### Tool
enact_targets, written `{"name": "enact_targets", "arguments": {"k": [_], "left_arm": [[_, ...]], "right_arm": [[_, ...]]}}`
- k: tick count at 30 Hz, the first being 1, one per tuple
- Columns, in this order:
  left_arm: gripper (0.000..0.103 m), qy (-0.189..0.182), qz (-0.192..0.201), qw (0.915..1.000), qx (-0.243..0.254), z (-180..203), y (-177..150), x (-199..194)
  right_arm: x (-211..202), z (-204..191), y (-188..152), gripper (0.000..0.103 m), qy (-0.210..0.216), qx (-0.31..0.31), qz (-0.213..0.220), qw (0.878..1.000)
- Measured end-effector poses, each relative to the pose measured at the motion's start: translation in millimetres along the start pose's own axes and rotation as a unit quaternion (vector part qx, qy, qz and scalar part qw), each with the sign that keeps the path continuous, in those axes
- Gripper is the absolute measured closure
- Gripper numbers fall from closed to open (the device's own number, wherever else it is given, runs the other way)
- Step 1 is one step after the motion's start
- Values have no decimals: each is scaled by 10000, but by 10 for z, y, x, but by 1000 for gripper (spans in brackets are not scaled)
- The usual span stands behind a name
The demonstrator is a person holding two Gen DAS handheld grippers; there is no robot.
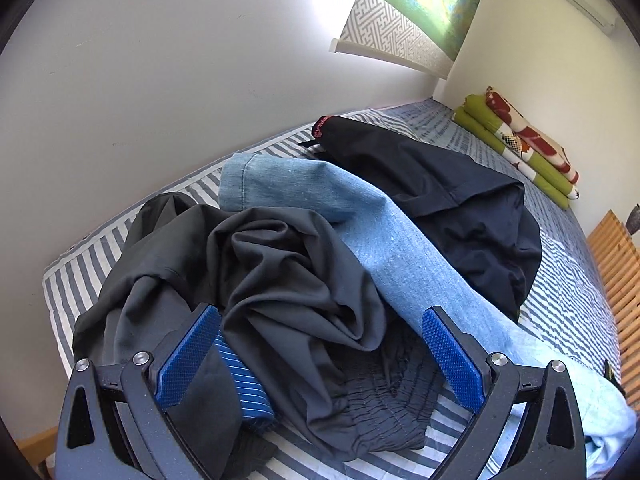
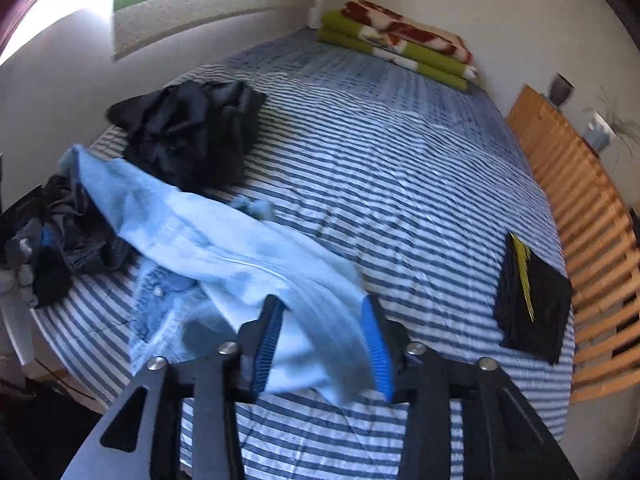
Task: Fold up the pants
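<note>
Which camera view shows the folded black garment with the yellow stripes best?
The right wrist view. There the folded black garment lies whole on the striped bed cover, near the wooden slats. In the left wrist view only a tiny sliver appears at the right edge.

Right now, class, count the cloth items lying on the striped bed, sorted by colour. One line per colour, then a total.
Light blue jeans: 1
Grey pants: 1
Navy garment: 1
Folded black item with yellow stripes: 1
Folded green, red and white blanket: 1
Total: 5
</note>
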State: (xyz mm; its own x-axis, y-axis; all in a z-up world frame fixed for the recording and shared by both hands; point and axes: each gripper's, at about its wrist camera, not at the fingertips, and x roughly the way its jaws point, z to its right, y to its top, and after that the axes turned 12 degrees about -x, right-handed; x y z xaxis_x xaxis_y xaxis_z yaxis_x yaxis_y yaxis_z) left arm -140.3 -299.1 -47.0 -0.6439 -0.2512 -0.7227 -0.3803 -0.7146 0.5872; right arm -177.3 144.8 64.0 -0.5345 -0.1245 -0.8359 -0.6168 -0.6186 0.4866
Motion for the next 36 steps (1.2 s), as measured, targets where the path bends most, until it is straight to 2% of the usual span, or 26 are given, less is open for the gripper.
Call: {"name": "enact_targets", "arguments": {"k": [3, 5, 7, 8, 10, 14, 15, 16, 17, 18, 20, 21, 22, 23, 26, 27, 29, 30, 32, 33, 34, 36], "left_arm": [[1, -10, -13, 10000, 53, 3, -33, 24], [1, 1, -23, 10000, 49, -18, -17, 39], [1, 38, -16, 10000, -21, -86, 21, 44], [1, 54, -4, 10000, -82, -129, 45, 46], [1, 76, -6, 9997, -219, -229, 93, 52], [1, 75, -18, 9996, -289, -323, 127, 54], [1, 68, -40, 9996, -257, -315, 116, 59], [1, 47, -70, 9997, -218, -304, 104, 67], [1, 20, -108, 9998, -162, -272, 83, 71], [1, -26, -150, 9998, -91, -223, 52, 78], [1, -156, -237, 9996, 62, -100, -23, 79], [1, -244, -279, 9992, 153, -21, -69, 77], [1, -364, -346, 9984, 254, 76, -127, 77], [1, -521, -454, 9970, 360, 174, -188, 84], [1, -1027, -948, 9882, 625, 472, -404, 153], [1, -1092, -1045, 9863, 656, 546, -466, 177], [1, -1032, -1127, 9852, 772, 676, -562, 213], [1, -994, -1129, 9852, 821, 716, -592, 215], [1, -970, -1058, 9863, 808, 746, -598, 179], [1, -960, -986, 9876, 759, 738, -575, 150], [1, -939, -883, 9893, 688, 709, -528, 109], [1, -822, -615, 9932, 542, 640, -446, 26]], "right_arm": [[167, -586, 446, 50, 265, -682, 248, 9970], [419, -970, 723, 47, 753, -1033, 142, 9917], [677, -1339, 923, 46, 908, -1278, 93, 9876], [781, -1522, 994, 46, 900, -1507, 86, 9844], [981, -1874, 1106, 37, 696, -2015, 114, 9769], [1342, -2217, 1111, 39, 20, -2645, -12, 9644], [1397, -2204, 1109, 47, -75, -2663, -77, 9638], [1422, -2129, 1127, 77, -115, -2569, -140, 9663], [1434, -2017, 1143, 92, -102, -2369, -229, 9712], [1424, -1863, 1164, 102, -9, -2079, -296, 9777], [1297, -1484, 1175, 103, 108, -1482, -171, 9888], [1202, -1271, 1159, 103, -161, -1224, -76, 9923], [1101, -1055, 1128, 103, -502, -963, 38, 9941], [977, -786, 1078, 103, -625, -640, 156, 9959], [621, 57, 786, 103, -765, 429, 255, 9958], [514, 242, 658, 103, -728, 561, 324, 9952], [430, 460, 449, 100, -417, 588, 160, 9973], [429, 493, 376, 96, -198, 559, 26, 9982], [419, 390, 283, 73, 276, 434, -43, 9987], [418, 272, 253, 50, 489, 292, -7, 9984], [427, 114, 254, 38, 682, 82, 63, 9976], [488, -298, 356, 38, 836, -437, 164, 9954]]}}
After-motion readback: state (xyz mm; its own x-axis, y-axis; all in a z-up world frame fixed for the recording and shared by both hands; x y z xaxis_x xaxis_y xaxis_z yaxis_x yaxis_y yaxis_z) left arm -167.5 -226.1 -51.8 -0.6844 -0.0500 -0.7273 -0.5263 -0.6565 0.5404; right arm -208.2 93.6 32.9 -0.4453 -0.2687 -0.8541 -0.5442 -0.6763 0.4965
